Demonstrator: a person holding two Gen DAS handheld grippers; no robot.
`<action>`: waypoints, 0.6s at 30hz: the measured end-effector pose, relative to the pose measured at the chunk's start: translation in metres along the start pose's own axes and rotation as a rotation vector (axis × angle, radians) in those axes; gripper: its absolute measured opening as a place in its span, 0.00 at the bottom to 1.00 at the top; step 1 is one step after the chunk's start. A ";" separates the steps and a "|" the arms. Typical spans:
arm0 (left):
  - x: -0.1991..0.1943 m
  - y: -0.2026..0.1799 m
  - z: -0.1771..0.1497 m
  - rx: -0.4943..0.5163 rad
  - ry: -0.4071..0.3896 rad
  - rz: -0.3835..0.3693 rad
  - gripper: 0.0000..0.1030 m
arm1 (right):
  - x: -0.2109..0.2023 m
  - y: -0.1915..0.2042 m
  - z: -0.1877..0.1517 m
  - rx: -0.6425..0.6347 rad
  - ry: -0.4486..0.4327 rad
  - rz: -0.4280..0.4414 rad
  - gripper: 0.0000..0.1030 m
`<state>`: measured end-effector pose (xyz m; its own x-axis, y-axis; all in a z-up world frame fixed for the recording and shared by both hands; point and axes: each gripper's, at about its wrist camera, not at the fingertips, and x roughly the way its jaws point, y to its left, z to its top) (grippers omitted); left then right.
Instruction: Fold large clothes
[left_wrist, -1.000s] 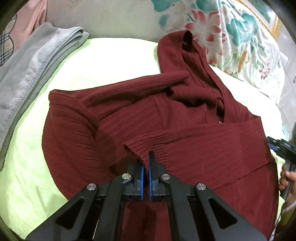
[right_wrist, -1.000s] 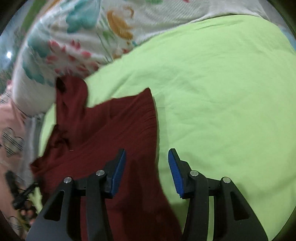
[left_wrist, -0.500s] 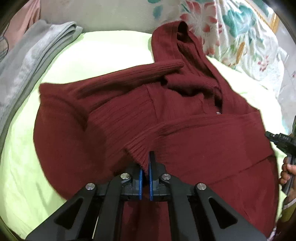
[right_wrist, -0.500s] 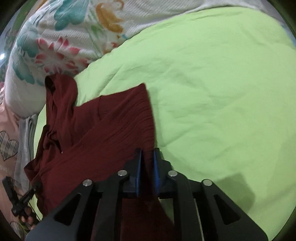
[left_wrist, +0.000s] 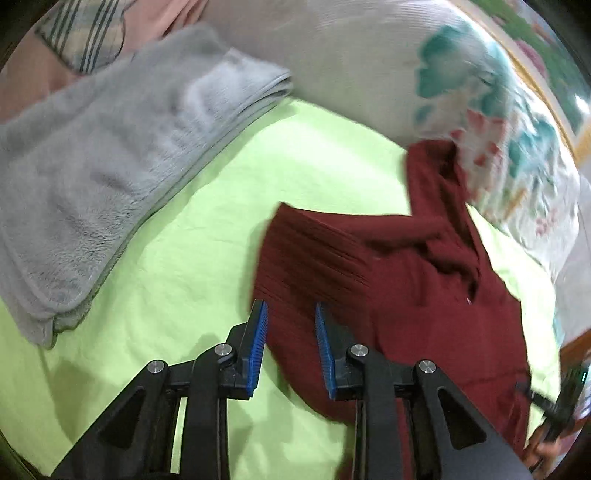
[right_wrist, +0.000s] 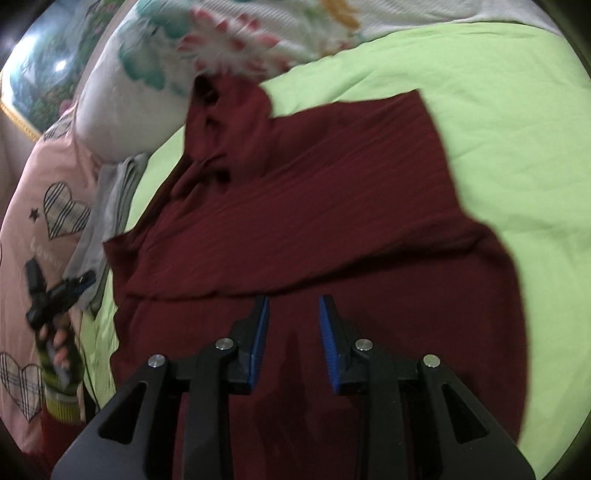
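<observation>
Sweater fabric, dark red and ribbed (right_wrist: 317, 229), lies on the green sheet (right_wrist: 517, 110) with its sleeves folded across the body and its hood end reaching up against the floral pillow (right_wrist: 207, 48). A second ago the left gripper (left_wrist: 290, 332) was clamped on a sleeve cuff over the middle of the garment; now its jaws have just been opening and stand apart, with the sweater's left edge lying below and between them but not pinched. The right gripper (right_wrist: 293, 325) had closed on the right edge half a second ago; its jaws too have just been opening and now stand apart above the lower body of the sweater, nothing pressed between the blue pads. Both views have shifted, so the garment now sits to the right in the left camera and fills the middle in the right one.

Bare green sheet opens wide on the sweater's right side and in a band on its left, up to the folded grey blanket (left_wrist: 110, 177), which lies well apart from the red knit. A pink heart-print cover (right_wrist: 48, 221) borders the far left.

Both pictures are blurred, so the knit's folds are hard to trace. The sweater's bottom hem is hidden behind the gripper bodies. The other gripper shows only at each frame's edge, partly cut off.
</observation>
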<state>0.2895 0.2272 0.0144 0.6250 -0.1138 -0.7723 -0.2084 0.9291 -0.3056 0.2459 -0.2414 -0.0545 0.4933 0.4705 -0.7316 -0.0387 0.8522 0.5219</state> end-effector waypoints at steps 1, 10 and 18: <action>0.007 0.007 0.006 -0.016 0.011 -0.002 0.26 | 0.002 0.005 -0.002 -0.011 0.006 0.006 0.28; 0.074 0.025 0.066 -0.105 0.111 -0.140 0.39 | 0.012 0.022 -0.007 -0.051 0.036 -0.026 0.29; 0.116 -0.038 0.076 0.239 0.201 0.014 0.60 | 0.018 0.015 -0.013 -0.031 0.066 -0.038 0.29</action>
<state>0.4274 0.2053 -0.0209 0.4572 -0.1455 -0.8774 -0.0183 0.9848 -0.1728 0.2429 -0.2171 -0.0659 0.4366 0.4509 -0.7785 -0.0481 0.8758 0.4803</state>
